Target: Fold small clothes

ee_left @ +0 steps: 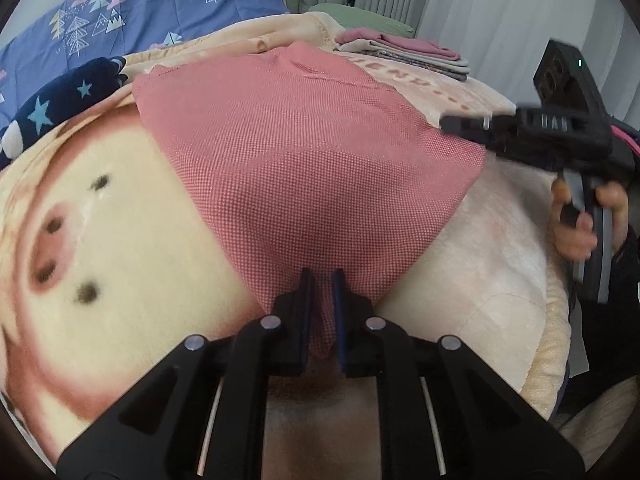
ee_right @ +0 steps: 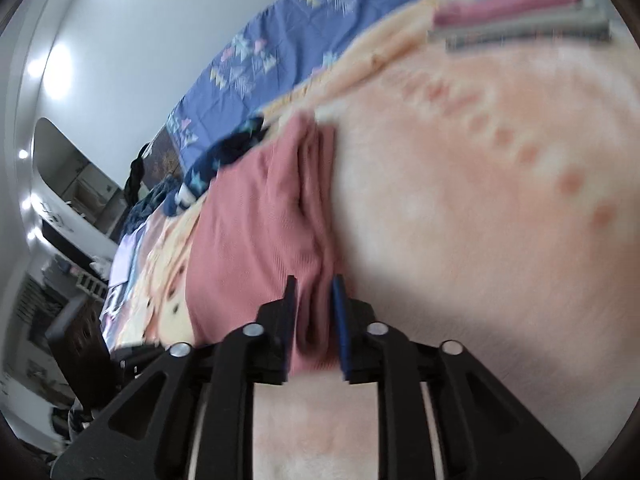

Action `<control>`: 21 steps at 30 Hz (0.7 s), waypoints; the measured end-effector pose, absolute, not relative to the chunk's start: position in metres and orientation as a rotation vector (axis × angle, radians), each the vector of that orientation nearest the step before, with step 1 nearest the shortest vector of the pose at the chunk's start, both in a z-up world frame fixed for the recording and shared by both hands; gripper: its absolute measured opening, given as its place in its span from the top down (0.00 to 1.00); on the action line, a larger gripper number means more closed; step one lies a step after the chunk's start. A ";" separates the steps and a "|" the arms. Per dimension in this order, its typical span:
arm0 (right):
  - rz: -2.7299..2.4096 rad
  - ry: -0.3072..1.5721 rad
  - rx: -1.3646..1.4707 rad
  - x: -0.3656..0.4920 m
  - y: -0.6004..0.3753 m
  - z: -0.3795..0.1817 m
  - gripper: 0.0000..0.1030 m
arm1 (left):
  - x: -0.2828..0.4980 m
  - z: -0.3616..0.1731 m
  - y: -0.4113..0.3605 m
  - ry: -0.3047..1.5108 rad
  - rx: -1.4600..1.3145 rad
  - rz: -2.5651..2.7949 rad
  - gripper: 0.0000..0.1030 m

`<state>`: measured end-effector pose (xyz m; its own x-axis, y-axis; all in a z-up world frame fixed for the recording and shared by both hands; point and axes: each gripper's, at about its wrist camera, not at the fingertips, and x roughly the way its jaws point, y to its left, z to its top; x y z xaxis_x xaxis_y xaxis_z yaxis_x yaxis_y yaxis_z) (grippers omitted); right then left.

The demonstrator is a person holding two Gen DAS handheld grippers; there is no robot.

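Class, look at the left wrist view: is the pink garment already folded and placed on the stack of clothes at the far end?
No: the pink garment lies spread on the blanket, its near corner pinched in the left gripper, away from the stack.

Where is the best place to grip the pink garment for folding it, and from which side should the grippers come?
Grip the pink garment by its near corners, coming low from the near edge: it lies flat on the blanket, so only edges offer a pinch.

bare cream blanket [ee_left: 492,264] open near right, folded stack [ee_left: 404,54] blocking far right, navy star garment [ee_left: 60,108] far left
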<state>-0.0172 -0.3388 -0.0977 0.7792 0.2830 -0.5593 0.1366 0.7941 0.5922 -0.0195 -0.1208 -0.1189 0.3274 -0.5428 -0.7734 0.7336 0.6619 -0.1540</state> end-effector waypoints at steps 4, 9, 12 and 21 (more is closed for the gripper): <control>0.092 0.632 0.613 0.015 -0.354 -0.062 0.78 | -0.024 -0.117 -0.124 0.892 0.277 -0.831 0.89; 0.105 0.698 0.524 0.112 -0.356 -0.051 0.76 | -0.032 -0.110 -0.120 0.852 0.268 -0.825 0.87; 0.111 0.772 0.551 0.158 -0.361 -0.063 0.70 | -0.032 -0.088 -0.107 0.801 0.161 -0.863 0.75; 0.183 0.784 0.422 0.185 -0.338 -0.068 0.96 | 0.008 -0.095 -0.111 0.818 0.157 -0.772 0.64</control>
